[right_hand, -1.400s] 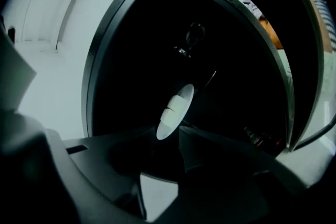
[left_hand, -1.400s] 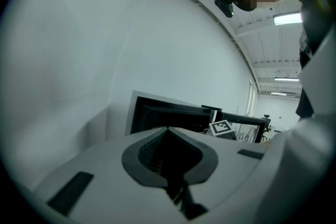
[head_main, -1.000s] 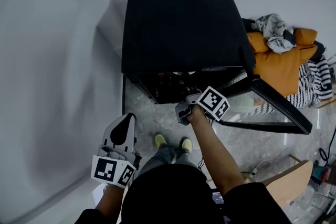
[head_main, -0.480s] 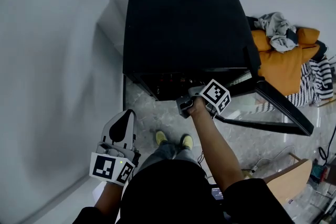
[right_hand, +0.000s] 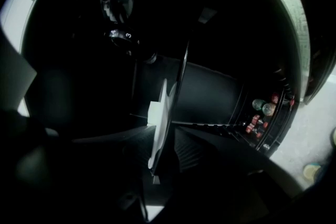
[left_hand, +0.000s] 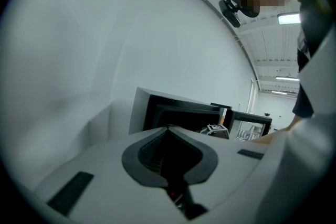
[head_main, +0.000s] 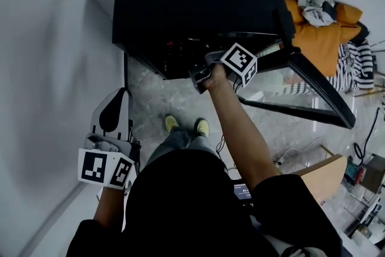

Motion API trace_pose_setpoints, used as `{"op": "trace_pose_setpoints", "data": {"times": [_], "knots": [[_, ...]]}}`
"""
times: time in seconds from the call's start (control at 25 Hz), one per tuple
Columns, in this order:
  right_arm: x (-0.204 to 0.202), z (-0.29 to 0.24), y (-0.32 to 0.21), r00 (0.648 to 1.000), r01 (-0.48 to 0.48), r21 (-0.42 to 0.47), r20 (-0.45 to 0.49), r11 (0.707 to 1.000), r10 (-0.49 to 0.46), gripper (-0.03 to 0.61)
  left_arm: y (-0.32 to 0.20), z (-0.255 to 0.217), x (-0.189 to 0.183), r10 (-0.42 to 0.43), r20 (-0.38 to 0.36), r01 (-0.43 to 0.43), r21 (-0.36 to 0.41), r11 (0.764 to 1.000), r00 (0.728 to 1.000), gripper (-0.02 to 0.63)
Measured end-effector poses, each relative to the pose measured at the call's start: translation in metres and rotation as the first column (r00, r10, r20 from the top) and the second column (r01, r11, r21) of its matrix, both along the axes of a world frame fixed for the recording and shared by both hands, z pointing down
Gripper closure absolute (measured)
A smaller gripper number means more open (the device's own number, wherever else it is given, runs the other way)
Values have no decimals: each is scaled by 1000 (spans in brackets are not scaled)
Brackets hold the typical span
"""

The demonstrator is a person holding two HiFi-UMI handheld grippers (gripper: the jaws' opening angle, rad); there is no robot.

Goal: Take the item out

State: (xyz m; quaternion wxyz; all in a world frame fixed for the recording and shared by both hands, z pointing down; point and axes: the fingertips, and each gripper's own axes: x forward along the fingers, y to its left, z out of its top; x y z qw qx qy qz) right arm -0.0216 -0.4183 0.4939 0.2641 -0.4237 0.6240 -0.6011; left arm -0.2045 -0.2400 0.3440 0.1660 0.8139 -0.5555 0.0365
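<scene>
A black cabinet (head_main: 192, 3) stands on the floor with its glass door (head_main: 313, 93) swung open to the right. My right gripper (head_main: 201, 71) reaches into the dark opening, its tips hidden in the head view. In the right gripper view a thin white flat item (right_hand: 159, 123) stands edge-on between the jaws of the right gripper (right_hand: 165, 139). The jaws are closing, with a gap still showing on each side of the item. My left gripper (head_main: 114, 111) hangs low at the left, away from the cabinet, its jaws together on nothing (left_hand: 168, 131).
Inside the cabinet are a numbered dial (right_hand: 123, 36) and several small coloured bottles (right_hand: 261, 113) at the right. An orange sofa with clothes (head_main: 325, 27) stands right of the door. A wooden board (head_main: 319, 180) and cables lie at the lower right. A white wall runs along the left.
The right gripper has pushed further into the cabinet opening. The left gripper has stayed low at the left side.
</scene>
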Motion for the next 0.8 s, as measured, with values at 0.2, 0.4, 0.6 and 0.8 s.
{"op": "trace_pose_setpoints", "data": {"times": [0.2,0.4,0.6,0.8], "knots": [[-4,-4,0,1000,18,9,21,1000,-18,499,0,1,-1,-3,-2,3,-5,1000,1000,606],[-5,-5,0,998,32,-10,50,999,-32,507,-1,-1,-2,-6,-4,6,0,1000,1000,606],[-3,-3,0,998,45,-27,44,999,-44,508,0,-1,-3,-19,-3,19,1,1000,1000,606],[-5,-4,2,999,34,-54,27,998,-32,509,5,-7,-8,-32,0,32,13,999,999,606]]}}
